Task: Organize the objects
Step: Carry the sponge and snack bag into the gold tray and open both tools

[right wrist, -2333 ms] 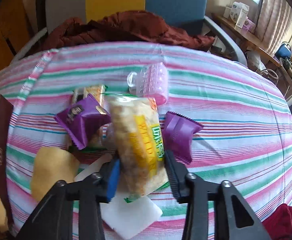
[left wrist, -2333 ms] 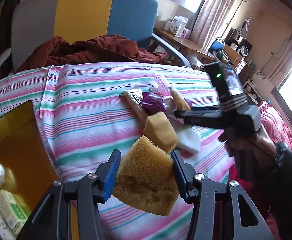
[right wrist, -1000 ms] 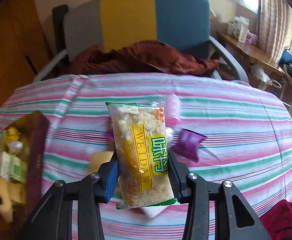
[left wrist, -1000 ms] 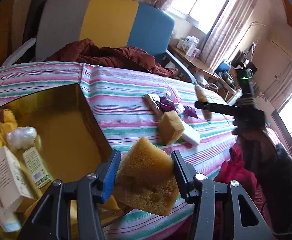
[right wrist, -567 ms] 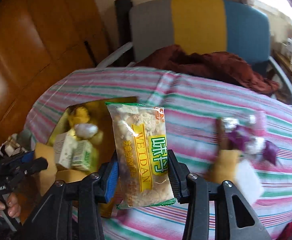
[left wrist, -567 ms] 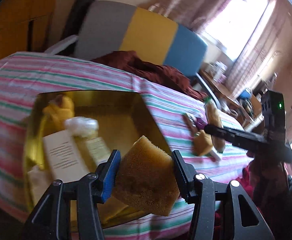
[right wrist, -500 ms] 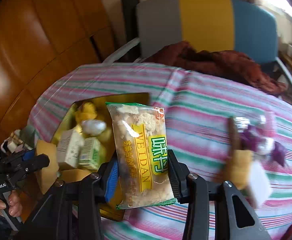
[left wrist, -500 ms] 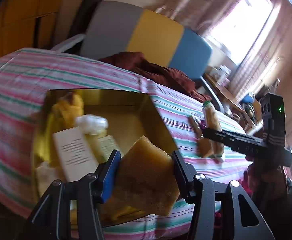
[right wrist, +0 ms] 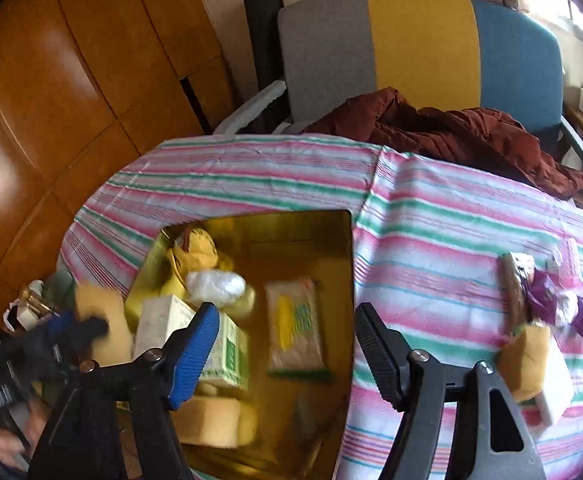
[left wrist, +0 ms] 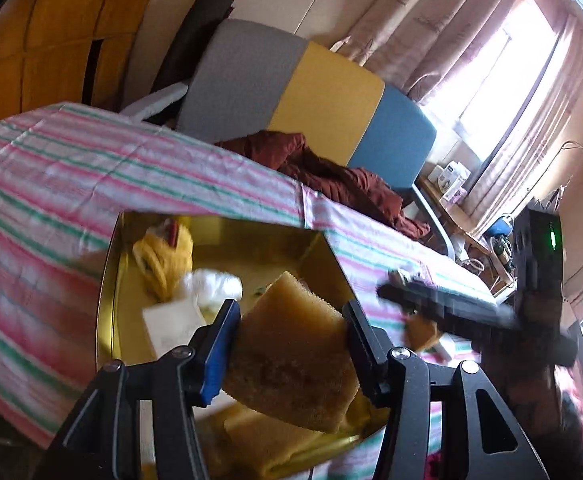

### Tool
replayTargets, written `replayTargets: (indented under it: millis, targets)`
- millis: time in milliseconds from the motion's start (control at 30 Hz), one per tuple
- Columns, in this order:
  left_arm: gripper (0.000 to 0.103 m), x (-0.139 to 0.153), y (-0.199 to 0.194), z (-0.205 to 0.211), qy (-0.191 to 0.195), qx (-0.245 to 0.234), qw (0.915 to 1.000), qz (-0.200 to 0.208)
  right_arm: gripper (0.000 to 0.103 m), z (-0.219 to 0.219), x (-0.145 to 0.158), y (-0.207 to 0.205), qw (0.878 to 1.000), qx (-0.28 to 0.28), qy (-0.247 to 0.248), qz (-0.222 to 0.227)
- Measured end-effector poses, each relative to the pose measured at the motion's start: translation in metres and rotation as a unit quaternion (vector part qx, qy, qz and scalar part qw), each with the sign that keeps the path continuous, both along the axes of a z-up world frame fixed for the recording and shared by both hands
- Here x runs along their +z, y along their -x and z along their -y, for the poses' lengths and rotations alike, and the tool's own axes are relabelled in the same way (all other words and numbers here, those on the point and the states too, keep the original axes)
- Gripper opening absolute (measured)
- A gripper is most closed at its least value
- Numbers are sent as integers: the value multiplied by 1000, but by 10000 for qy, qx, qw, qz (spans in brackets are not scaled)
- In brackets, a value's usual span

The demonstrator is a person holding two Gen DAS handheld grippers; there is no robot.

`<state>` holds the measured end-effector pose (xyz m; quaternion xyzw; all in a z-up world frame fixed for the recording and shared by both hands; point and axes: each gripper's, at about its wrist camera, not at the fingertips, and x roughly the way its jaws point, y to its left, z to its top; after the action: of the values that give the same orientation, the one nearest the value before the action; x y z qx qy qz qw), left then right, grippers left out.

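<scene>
**Sponge clamped on the left, snack packet loose in the gold box on the right**

Sponge point(left wrist: 291, 344) fills the left wrist view, a tan block clenched between the jaws of the left gripper point(left wrist: 289, 346), both pads pressing its sides. Beyond and below the jaws lies the gold box point(left wrist: 107, 300), open on the striped surface point(left wrist: 51, 184). Ahead of the left jaw, inside the box, sit a yellow cloth bundle point(left wrist: 163, 256), a white wad point(left wrist: 215, 284) and a white carton point(left wrist: 171, 326). To the right of the jaws the right gripper point(left wrist: 443, 306) reaches in, blurred, with a green light on its body. Past the surface stands a chair point(left wrist: 303, 92) in grey, yellow and blue with a dark red garment point(left wrist: 331, 172) on its seat.

In the right wrist view the jaws of the right gripper point(right wrist: 283, 344) have just been opening and now stand released, touching nothing. Between them, lower down, the snack packet point(right wrist: 295, 328) lies on the floor of the box, blurred, clear of both pads. Behind the left jaw stand a green-printed carton point(right wrist: 227, 356) and the white carton, with the bundle and wad farther ahead. A second sponge point(right wrist: 207, 420) rests in the box below the left jaw. Left of the jaws, the other gripper holds its sponge over the box's edge. Right of the jaws, on the surface, remain purple wrappers point(right wrist: 547, 300), a brown bar point(right wrist: 515, 292), another sponge point(right wrist: 525, 360) and a white block point(right wrist: 557, 396).
</scene>
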<state>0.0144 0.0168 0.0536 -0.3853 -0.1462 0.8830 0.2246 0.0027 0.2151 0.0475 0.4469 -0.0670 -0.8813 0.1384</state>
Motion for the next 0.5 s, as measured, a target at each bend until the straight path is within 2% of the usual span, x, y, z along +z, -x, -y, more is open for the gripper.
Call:
replayTargets:
  millis: [233, 300, 333, 367, 500]
  targets:
    - [57, 9, 30, -13, 135, 131, 9998, -80, 79, -9, -18, -25, 9998, -121, 11, 167]
    - [63, 13, 38, -17, 173, 157, 9996, -147, 79, -8, -20, -32, 9998, -109, -63, 131]
    - [74, 14, 44, -19, 199, 222, 9994, -178, 81, -7, -21, -36, 9998, -110, -94, 106]
    - [81, 15, 47, -19, 216, 299, 9991, -201, 83, -7, -21, -39, 9998, -114, -131, 74]
    - [82, 15, 46, -21, 286, 374, 9985, -293, 84, -3, -23, -47, 9998, -115, -164, 10]
